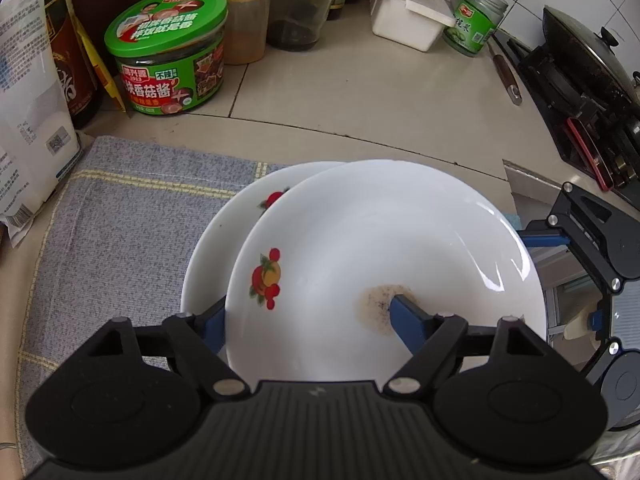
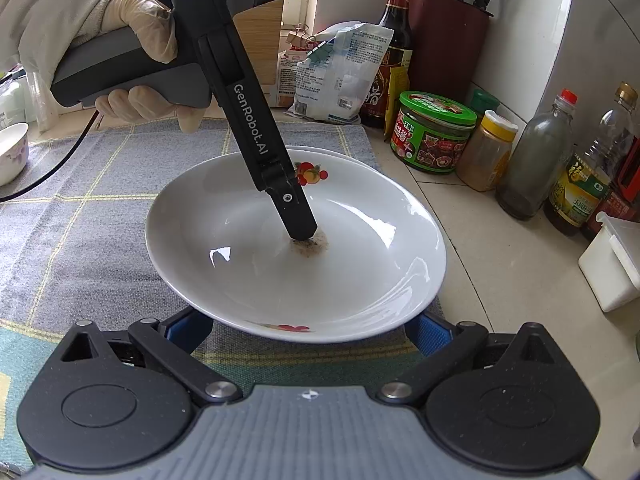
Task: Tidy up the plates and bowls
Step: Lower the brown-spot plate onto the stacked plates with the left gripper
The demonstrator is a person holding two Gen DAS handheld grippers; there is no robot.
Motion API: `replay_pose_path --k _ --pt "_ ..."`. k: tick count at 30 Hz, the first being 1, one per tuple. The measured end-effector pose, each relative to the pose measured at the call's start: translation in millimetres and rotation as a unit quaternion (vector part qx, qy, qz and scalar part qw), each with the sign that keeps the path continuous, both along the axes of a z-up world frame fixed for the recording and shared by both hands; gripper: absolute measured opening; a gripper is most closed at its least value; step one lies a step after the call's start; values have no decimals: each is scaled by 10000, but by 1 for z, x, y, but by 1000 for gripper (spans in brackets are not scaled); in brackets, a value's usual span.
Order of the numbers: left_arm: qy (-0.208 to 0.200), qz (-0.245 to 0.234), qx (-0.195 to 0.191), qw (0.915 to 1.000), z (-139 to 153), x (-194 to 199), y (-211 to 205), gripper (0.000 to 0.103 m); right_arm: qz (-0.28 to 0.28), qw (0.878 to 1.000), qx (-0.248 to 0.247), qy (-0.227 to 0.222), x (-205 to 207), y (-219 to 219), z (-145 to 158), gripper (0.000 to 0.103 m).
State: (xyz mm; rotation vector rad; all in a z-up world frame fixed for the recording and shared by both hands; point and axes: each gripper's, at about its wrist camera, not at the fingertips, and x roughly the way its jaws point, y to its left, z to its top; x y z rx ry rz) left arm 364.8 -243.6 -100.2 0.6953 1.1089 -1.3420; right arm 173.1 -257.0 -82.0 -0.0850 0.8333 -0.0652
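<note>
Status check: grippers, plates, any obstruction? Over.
Left hand-held gripper open, straddling top plate rim. Right hand-held gripper open at opposite rim. Top plate askew on lower plate. No obstruction seen.

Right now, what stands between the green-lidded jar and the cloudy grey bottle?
The yellow-capped spice jar stands there, shown in the right wrist view.

A pale tiled counter (image 1: 360, 92) carried everything. A grey cloth (image 1: 120, 216) with yellow lines lay spread on it, and a lower plate (image 1: 224, 224) rested on the cloth. Behind the cloth, on the bare tiles, stood a green-lidded tub (image 1: 168, 56), a yellow-capped jar (image 1: 244, 20), a white lidded box (image 1: 408, 12) and a white bag (image 1: 28, 112). A small bowl (image 2: 12, 152) sat at the cloth's far edge.
</note>
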Motion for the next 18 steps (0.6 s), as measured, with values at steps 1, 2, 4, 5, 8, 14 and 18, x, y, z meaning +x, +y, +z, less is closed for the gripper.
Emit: replay_pose_path --k 1,2,4,5,8,14,18 --pt "-4 10 4 10000 0 0 0 82 -2 10000 -7 -8 -1 0 1 103" --pt "-5 15 4 10000 1 1 1 82 -4 10000 -9 -14 -1 0 1 103" --pt "-2 30 5 10000 1 1 1 82 -9 10000 -8 -27 -2 1 2 103" --pt "-10 40 9 10000 1 1 1 82 -12 10000 -8 -36 -3 1 2 103" --pt "-59 45 36 10000 1 -1 0 83 -21 10000 -4 -60 -5 1 4 103" --pt "-171 42 86 9998 3 -3 1 83 -20 9999 -11 -106 -8 2 7 103" --pt "-246 25 63 9997 7 -4 3 84 -28 9999 -9 -114 -8 2 7 103"
